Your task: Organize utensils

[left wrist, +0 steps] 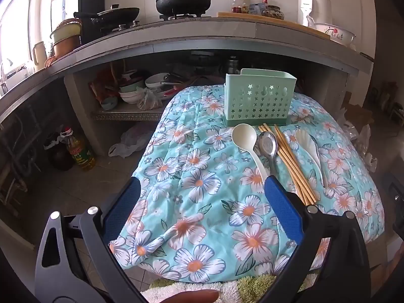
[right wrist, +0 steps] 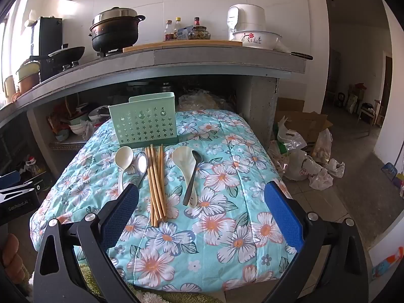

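A mint-green utensil holder point(left wrist: 258, 98) point(right wrist: 144, 125) with star cut-outs stands at the far end of a floral cloth point(left wrist: 202, 202) point(right wrist: 214, 214). In front of it lie a white ladle point(left wrist: 248, 146) point(right wrist: 123, 162), a metal spoon point(left wrist: 268, 146) point(right wrist: 142, 164), several wooden chopsticks point(left wrist: 290, 161) point(right wrist: 156, 184), a white rice paddle point(left wrist: 310, 149) point(right wrist: 185, 166) and a dark spoon point(right wrist: 193, 176) resting on the paddle. My left gripper point(left wrist: 202, 184) is open above the cloth, near the ladle handle. My right gripper point(right wrist: 202, 189) is open, with nothing between its fingers, just short of the utensils.
A kitchen counter point(right wrist: 227, 55) with a black pot point(right wrist: 115, 34), a wok point(left wrist: 118, 14), bottles and a rice cooker point(right wrist: 246, 17) runs behind. Bowls point(left wrist: 141, 88) crowd the shelf below. An oil bottle point(left wrist: 80, 154) stands on the floor at left; plastic bags point(right wrist: 303, 161) lie at right.
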A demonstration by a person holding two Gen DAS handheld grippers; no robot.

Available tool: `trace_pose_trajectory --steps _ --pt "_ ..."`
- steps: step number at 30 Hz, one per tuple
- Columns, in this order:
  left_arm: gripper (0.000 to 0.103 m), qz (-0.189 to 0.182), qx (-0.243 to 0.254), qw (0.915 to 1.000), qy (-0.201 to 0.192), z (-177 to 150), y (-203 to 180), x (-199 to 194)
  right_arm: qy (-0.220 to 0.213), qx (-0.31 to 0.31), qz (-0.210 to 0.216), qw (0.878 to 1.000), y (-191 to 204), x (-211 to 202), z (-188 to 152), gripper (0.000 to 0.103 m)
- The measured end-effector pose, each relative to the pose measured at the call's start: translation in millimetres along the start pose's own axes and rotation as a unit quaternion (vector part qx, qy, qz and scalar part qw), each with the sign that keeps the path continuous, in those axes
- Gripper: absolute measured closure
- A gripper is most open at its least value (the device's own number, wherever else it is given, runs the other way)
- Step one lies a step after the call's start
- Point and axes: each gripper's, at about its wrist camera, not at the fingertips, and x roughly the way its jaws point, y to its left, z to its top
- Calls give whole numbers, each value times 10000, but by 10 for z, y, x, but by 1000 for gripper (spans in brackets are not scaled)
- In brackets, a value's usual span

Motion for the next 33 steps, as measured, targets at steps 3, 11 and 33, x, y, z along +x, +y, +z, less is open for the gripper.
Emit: trace_pose_trajectory --steps 3,11,33 --pt "8 3 -3 10000 1 0 -1 0 -1 3 6 10000 1 2 -2 6" --pt "8 -20 -24 10000 24 0 3 2 1 2 7 10000 4 3 -3 6" --pt "8 -37 -32 10000 51 -5 0 0 7 1 11 10000 3 6 -2 6"
